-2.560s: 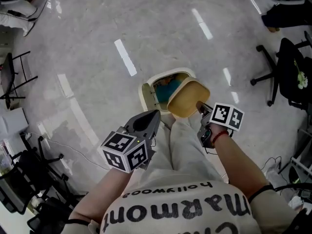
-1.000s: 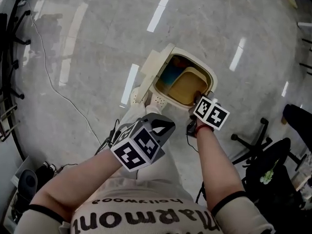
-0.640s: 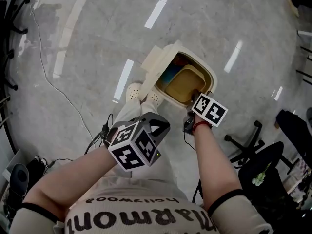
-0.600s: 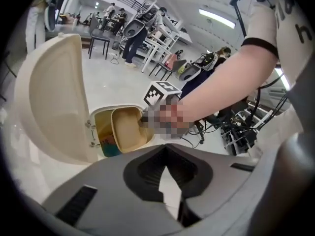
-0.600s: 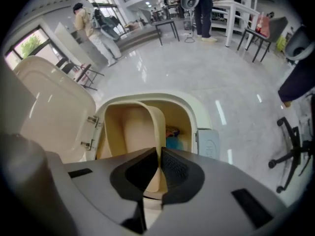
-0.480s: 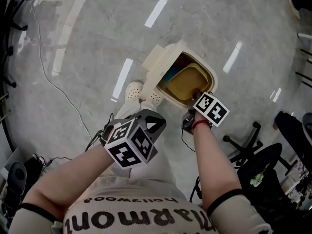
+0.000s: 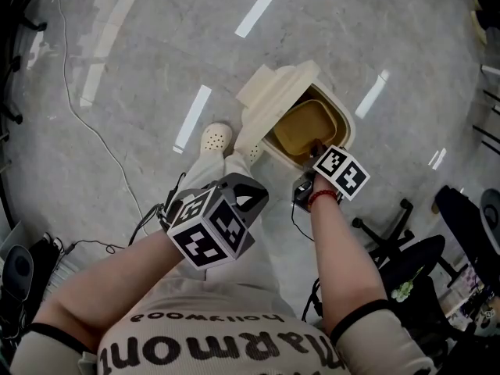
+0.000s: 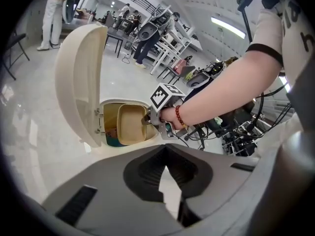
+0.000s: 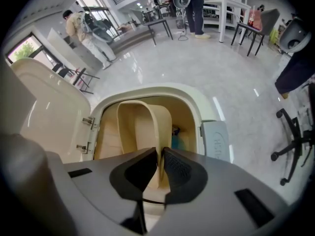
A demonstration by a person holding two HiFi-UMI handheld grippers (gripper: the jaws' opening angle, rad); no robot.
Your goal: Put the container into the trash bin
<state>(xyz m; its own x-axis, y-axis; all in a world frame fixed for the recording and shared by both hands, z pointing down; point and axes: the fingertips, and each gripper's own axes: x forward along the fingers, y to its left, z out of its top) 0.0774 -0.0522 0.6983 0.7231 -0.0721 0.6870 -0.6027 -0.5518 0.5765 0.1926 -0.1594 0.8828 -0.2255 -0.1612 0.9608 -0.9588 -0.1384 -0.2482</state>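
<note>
The right gripper [image 9: 160,167] is pinching the rim of the tan container [image 9: 141,124] and holding it on edge inside the mouth of the trash bin [image 7: 348,126]. The bin's lid [image 7: 275,98] is standing open. The left gripper [image 8: 165,149] is hanging near the person's legs, its jaws pressed together on nothing. The container looks mostly in. What seems left is letting go of it and drawing the right gripper clear.
</note>
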